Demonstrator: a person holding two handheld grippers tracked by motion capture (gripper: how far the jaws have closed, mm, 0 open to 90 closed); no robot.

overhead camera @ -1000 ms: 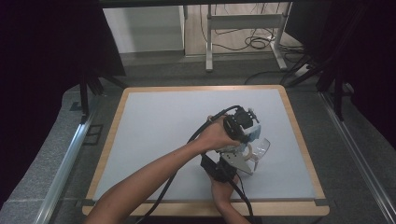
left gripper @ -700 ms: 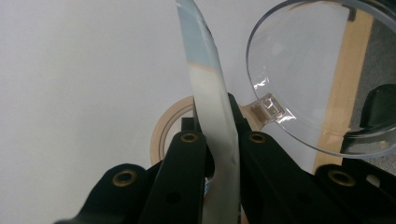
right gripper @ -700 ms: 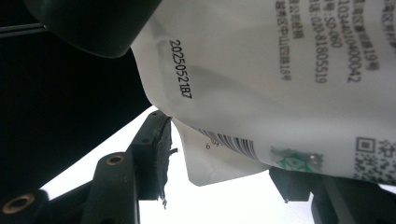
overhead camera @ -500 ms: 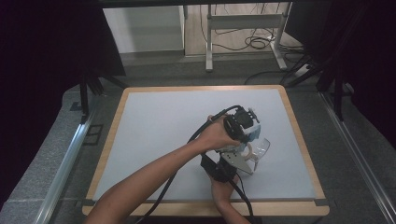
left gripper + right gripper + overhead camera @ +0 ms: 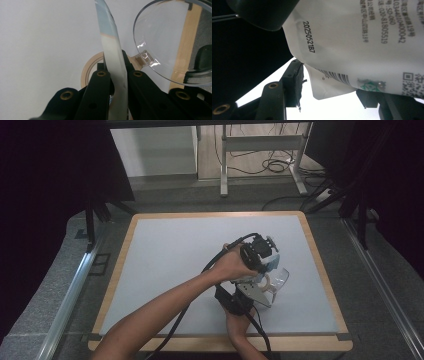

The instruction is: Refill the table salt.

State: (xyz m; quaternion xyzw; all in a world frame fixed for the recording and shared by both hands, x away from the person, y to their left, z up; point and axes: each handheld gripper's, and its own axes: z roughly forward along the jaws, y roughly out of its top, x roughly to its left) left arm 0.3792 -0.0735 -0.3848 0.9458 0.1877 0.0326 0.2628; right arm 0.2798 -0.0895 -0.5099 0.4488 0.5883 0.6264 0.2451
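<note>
Nothing to call between the earlier pictures and this one, no change at all. The left gripper (image 5: 260,257), the right gripper (image 5: 239,301), the white pouch (image 5: 269,266) and the clear bowl (image 5: 280,279) sit exactly where they were on the tabletop (image 5: 165,255). Neither forearm has shifted, and both sets of jaws stand at the same width.

A: What lies around the work?
B: A grey worktop (image 5: 175,260) with a wooden border. Behind it stands a metal frame (image 5: 260,150) on the floor.
A: And under the frame?
B: Black cables (image 5: 272,165) lie on the floor.
</note>
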